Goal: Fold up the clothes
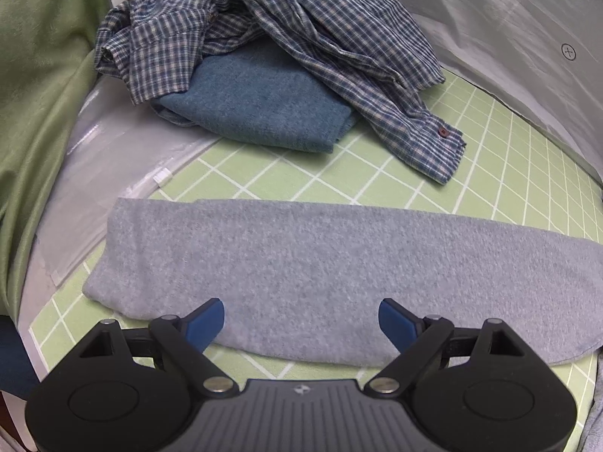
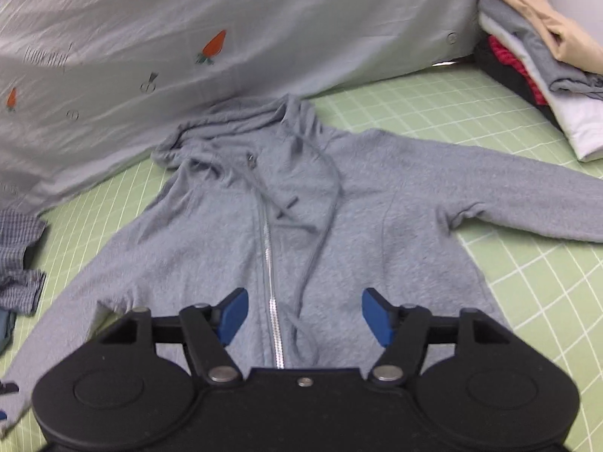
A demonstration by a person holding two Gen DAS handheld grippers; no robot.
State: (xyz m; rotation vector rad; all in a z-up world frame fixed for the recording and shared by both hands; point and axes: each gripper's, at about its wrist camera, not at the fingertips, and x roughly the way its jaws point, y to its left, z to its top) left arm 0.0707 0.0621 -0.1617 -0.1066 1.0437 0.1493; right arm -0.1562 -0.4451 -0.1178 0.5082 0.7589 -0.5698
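Observation:
A light grey zip hoodie (image 2: 301, 218) lies flat, front up, on a green grid mat (image 2: 433, 101), hood toward the far side, both sleeves spread out. My right gripper (image 2: 304, 314) is open and empty, hovering over the hoodie's lower front near the zipper (image 2: 272, 282). In the left wrist view one grey sleeve (image 1: 339, 263) of the hoodie stretches across the mat (image 1: 508, 158). My left gripper (image 1: 301, 320) is open and empty, just above the near edge of that sleeve.
A crumpled blue checked shirt (image 1: 264, 26) lies over a folded blue cloth (image 1: 260, 105) at the far left. A grey sheet with carrot prints (image 2: 226, 30) rises behind. A stack of folded clothes (image 2: 539, 60) sits at the far right. A green cloth (image 1: 34, 94) hangs at the left.

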